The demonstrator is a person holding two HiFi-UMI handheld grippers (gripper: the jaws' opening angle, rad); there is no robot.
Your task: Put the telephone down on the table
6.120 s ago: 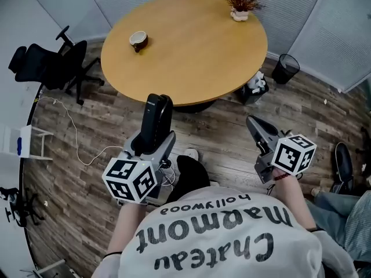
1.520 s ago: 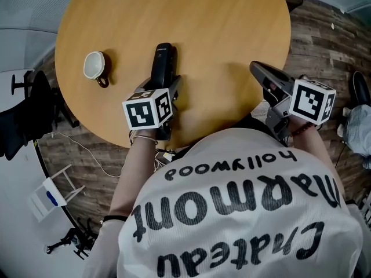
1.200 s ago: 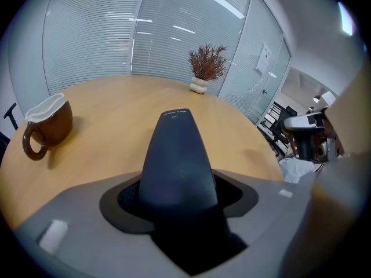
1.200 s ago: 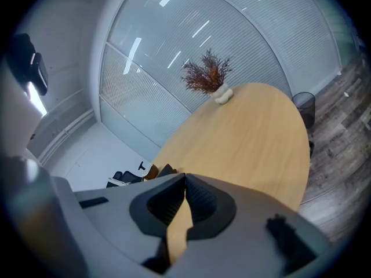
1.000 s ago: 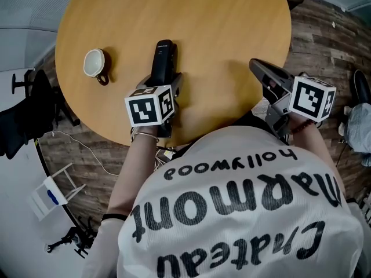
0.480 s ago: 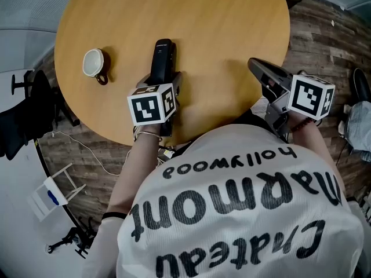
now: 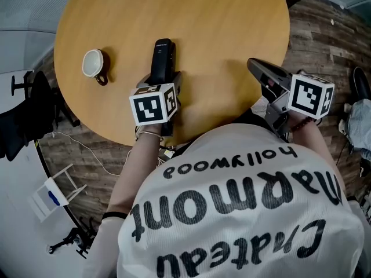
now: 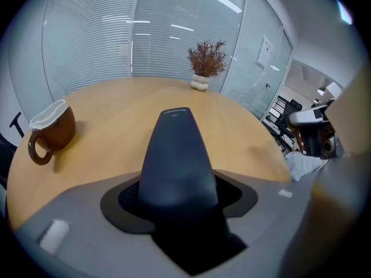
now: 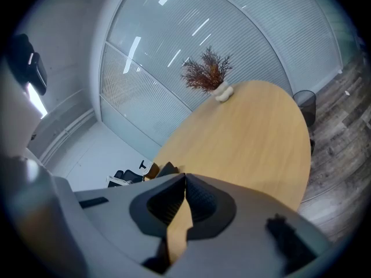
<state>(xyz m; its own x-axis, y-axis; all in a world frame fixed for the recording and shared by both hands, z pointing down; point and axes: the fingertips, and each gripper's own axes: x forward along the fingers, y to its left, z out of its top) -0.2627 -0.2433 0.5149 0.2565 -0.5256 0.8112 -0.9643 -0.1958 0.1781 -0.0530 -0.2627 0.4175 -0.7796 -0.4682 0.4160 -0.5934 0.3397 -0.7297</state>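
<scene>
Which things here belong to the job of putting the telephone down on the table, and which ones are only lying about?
Part of the job:
- telephone
- left gripper, closed on the telephone
- table

Only lying about:
- cup
- plant
- office chair
- right gripper, shut and empty

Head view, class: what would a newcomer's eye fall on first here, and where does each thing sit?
The black telephone stands out most, gripped by the left gripper over the near part of the round wooden table. A cup stands on the table to the telephone's left. The right gripper, shut and empty, hangs at the table's near right edge.
</scene>
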